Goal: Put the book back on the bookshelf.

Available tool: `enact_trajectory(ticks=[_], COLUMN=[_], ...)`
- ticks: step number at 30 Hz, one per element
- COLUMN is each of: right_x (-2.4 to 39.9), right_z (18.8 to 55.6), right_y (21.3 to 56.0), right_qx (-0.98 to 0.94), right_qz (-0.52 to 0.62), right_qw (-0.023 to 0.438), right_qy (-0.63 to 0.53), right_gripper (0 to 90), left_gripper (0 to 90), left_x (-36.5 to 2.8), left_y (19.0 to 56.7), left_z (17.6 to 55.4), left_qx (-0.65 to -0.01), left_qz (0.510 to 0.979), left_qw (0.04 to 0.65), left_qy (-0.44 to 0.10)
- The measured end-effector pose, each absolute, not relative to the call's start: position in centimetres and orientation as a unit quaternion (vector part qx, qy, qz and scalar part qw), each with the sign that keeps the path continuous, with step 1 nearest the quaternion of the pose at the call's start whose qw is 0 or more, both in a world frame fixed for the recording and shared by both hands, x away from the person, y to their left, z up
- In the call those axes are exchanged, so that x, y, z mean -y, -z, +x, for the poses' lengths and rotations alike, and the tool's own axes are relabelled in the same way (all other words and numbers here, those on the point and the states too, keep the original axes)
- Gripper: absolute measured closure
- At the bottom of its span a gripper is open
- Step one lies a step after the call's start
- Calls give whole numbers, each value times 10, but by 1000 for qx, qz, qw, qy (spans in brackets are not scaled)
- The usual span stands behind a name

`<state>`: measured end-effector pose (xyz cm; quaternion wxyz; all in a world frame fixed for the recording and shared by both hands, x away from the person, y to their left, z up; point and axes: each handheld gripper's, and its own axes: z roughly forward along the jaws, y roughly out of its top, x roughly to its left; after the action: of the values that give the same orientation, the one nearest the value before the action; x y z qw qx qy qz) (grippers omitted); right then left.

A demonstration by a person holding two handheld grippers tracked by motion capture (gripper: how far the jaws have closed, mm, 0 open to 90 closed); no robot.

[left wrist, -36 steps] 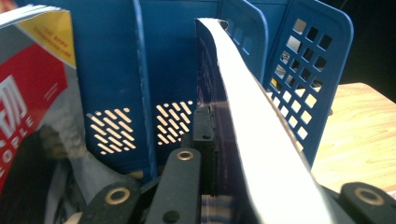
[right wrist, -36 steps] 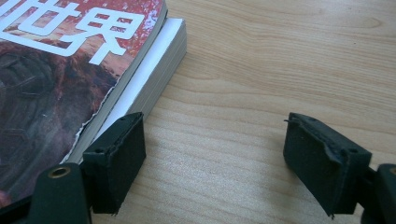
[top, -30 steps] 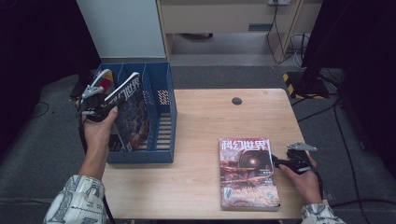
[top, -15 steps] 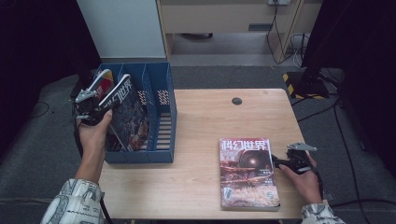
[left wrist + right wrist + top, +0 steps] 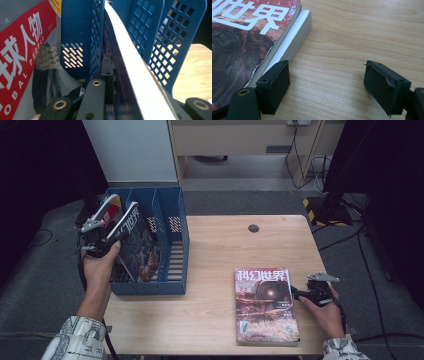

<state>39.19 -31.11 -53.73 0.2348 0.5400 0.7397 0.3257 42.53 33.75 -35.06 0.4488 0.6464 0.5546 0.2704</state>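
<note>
On the counter (image 5: 215,270), the file rack (image 5: 172,235) stands at the left edge with two magazines (image 5: 137,242) inside (adjacent compartments); a third magazine (image 5: 265,305) lies flat toward the front right.

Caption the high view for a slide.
Left gripper lowers a magazine into the blue file rack; right gripper waits beside another.

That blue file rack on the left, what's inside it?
The blue file rack holds a red-covered magazine in its leftmost slot and a dark magazine beside it, gripped by the left gripper. The right slot looks empty. The magazines' lower parts are hidden by the walls.
</note>
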Motion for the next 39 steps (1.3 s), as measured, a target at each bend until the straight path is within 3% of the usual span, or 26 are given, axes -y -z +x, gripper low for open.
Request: enact_trajectory(ticks=[21,28,39], right_x=[311,311,311], right_z=[392,392,392], right_y=[537,537,537], right_qx=[-740,-740,-740], right_qz=[540,540,540], right_qw=[234,234,234], right_qy=[-326,-326,-326], right_gripper=[208,209,209], left_gripper=[713,815,785], left_x=[-333,-337,-338], left_y=[324,320,324], left_z=[435,437,436], left_qx=[-564,-569,-569], left_qz=[656,663,651], left_qw=[430,422,438], left_qy=[-258,-243,-246])
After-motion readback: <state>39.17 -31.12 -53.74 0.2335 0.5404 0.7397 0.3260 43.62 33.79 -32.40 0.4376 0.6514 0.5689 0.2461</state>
